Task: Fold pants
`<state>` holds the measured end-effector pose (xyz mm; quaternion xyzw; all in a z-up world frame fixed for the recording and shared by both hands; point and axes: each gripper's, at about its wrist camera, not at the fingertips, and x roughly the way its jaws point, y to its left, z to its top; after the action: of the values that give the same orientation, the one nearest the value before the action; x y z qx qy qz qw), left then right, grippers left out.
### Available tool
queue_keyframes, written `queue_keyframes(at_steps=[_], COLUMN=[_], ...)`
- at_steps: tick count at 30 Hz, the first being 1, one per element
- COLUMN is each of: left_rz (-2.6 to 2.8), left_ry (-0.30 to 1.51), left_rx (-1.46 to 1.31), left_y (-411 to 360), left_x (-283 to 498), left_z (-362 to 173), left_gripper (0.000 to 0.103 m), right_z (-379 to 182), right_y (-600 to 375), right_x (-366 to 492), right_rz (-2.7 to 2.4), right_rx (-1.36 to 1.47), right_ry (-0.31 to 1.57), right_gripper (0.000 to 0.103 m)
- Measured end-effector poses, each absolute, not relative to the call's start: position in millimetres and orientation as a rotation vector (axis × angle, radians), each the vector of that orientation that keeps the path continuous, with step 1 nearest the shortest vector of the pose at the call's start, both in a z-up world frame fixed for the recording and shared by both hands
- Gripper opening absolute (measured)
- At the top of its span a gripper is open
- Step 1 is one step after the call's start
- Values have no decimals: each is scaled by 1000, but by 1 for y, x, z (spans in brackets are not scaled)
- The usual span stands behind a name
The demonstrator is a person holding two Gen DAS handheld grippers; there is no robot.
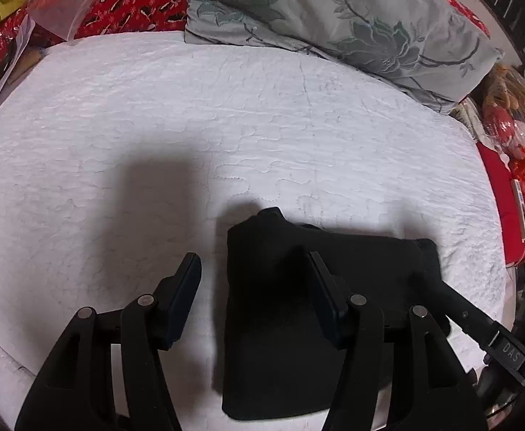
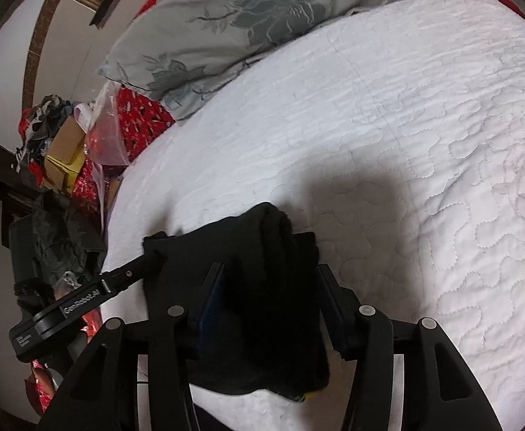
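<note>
While the black pants [image 1: 280,309] lie folded near the bed's [image 1: 226,115] front edge, I hover.
Left hand-held gripper [image 1: 255,287] gapes wide, empty; right hand-held gripper [image 2: 269,298] straddles the bundle, unclamped, seemingly to neaten it.

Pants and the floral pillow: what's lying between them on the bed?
Nothing: in the left wrist view only bare white quilt separates the folded black pants from the floral pillow.
</note>
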<state>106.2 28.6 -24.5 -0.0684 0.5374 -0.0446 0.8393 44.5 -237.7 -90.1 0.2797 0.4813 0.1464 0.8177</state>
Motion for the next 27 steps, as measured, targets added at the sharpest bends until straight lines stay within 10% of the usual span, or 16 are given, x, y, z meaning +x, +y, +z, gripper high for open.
queue_keyframes(at_steps=[27], left_rz=[-213], left_ry=[1279], left_rx=[-346], left_y=[74], left_x=[74], left_z=[-65], left_gripper=[60], right_z=[-99], right_y=[-244], right_x=[28], right_rz=[336], right_rx=[636], right_ry=[1071], right_gripper=[57])
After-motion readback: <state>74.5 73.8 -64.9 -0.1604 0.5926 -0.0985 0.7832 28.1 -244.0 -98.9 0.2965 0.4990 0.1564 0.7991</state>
